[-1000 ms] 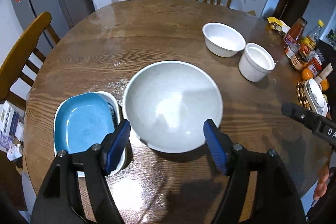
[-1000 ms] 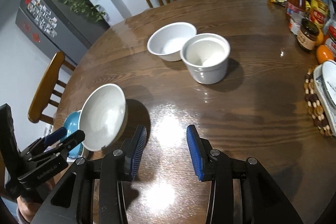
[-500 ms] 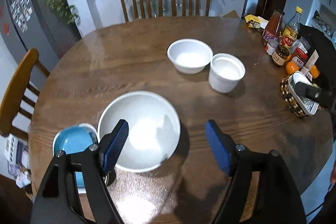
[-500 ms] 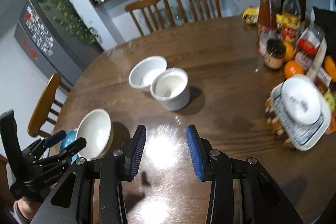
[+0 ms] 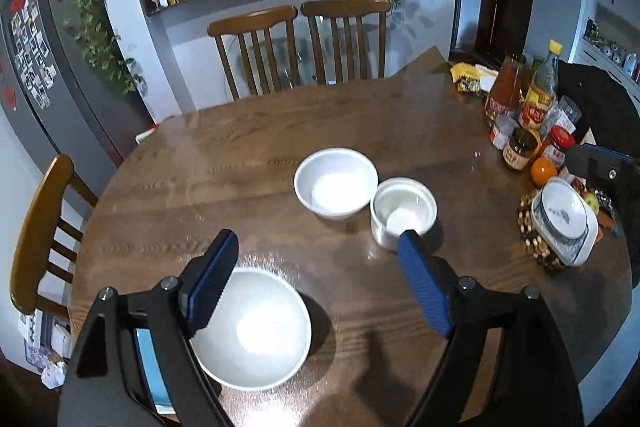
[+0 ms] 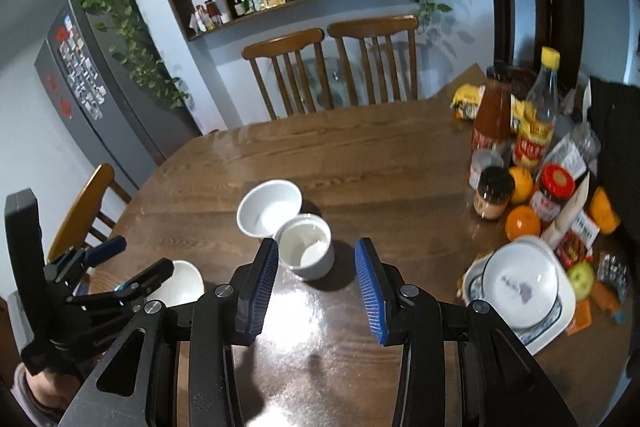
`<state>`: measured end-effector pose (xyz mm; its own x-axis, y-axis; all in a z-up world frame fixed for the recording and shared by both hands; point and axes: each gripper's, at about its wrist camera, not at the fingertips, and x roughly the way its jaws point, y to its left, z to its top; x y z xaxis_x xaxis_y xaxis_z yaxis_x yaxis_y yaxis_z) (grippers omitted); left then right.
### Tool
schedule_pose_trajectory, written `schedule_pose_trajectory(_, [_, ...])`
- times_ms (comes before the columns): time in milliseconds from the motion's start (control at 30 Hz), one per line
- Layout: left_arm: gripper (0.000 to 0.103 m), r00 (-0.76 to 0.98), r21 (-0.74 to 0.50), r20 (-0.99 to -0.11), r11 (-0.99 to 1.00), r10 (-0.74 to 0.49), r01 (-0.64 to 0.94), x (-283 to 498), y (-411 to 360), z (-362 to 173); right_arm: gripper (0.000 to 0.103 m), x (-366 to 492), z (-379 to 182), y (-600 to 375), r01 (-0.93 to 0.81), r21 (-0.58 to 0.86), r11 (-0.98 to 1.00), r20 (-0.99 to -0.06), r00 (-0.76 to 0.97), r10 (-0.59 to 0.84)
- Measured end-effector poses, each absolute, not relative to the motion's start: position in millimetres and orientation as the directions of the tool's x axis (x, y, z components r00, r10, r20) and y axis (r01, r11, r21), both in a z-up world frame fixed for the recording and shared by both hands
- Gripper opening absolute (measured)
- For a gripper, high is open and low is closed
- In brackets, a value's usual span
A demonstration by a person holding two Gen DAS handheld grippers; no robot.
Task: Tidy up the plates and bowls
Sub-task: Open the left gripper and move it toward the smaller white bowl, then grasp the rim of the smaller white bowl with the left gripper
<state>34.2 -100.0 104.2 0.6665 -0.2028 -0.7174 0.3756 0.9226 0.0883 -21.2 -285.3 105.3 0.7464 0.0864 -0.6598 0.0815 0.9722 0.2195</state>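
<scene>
A large white bowl [image 5: 256, 331] sits on the round wooden table [image 5: 280, 147] near the front left, next to a blue plate [image 5: 150, 359] mostly hidden behind my left finger. A smaller white bowl [image 5: 336, 183] and a white straight-sided bowl [image 5: 402, 213] stand together mid-table; they also show in the right wrist view, bowl [image 6: 269, 213] and straight-sided bowl [image 6: 306, 247]. My left gripper [image 5: 316, 287] is open and empty, raised above the table. My right gripper [image 6: 316, 291] is open and empty, raised before the straight-sided bowl. A patterned bowl on a plate [image 6: 520, 291] sits at the right.
Bottles, jars and oranges [image 6: 520, 163] crowd the table's right edge. A beaded trivet [image 5: 532, 239] lies under the patterned plate. Two wooden chairs [image 5: 300, 43] stand at the far side, another chair [image 5: 40, 227] at the left. A fridge [image 6: 88, 87] stands left.
Both grippers have risen and pulled back from the table, so the bowls look smaller and lower. The large white bowl now rests on the table, free of my left gripper.
</scene>
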Motion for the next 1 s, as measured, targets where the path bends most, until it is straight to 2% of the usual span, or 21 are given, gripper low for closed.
schedule_pose_trajectory(133, [0.086, 0.691, 0.102, -0.695, 0.923, -0.2, 0.371, 43.5, -107.7, 117.2, 0.041, -9.8, 115.4, -286.3, 0.064, 0.21, 0.976, -0.652, 0.753, 0.091])
schedule_pose_trajectory(300, [0.1, 0.72, 0.125, -0.674, 0.935, -0.166, 0.332, 64.2, -111.4, 126.4, 0.041, 14.6, 121.0, -287.1, 0.046, 0.192, 0.98, -0.662, 0.743, 0.095])
schedule_pose_trajectory(533, [0.101, 0.701, 0.135, -0.704, 0.949, -0.11, 0.285, 109.2, -116.9, 117.6, 0.041, 63.1, 111.9, -286.4, 0.013, 0.175, 0.984, -0.71, 0.694, 0.117])
schedule_pose_trajectory(600, [0.101, 0.682, 0.128, -0.726, 0.958, -0.087, 0.258, 125.8, -113.8, 109.5, 0.052, 82.2, 102.3, -283.9, -0.006, 0.166, 0.986, -0.74, 0.661, 0.128])
schedule_pose_trajectory(633, [0.101, 0.664, 0.121, -0.744, 0.963, -0.072, 0.241, 136.0, -110.5, 102.5, 0.063, 87.4, 97.6, -282.0, -0.002, 0.162, 0.987, -0.747, 0.653, 0.124])
schedule_pose_trajectory(667, [0.101, 0.654, 0.118, -0.754, 0.966, -0.063, 0.229, 141.9, -108.6, 97.7, 0.066, 93.4, 93.2, -280.7, 0.0, 0.156, 0.988, -0.753, 0.647, 0.119])
schedule_pose_trajectory(1000, [0.101, 0.519, 0.134, -0.854, 0.971, 0.014, 0.195, 188.0, -108.9, 24.8, 0.066, 158.6, 23.6, -274.4, -0.028, 0.201, 0.979, -0.836, 0.516, 0.186])
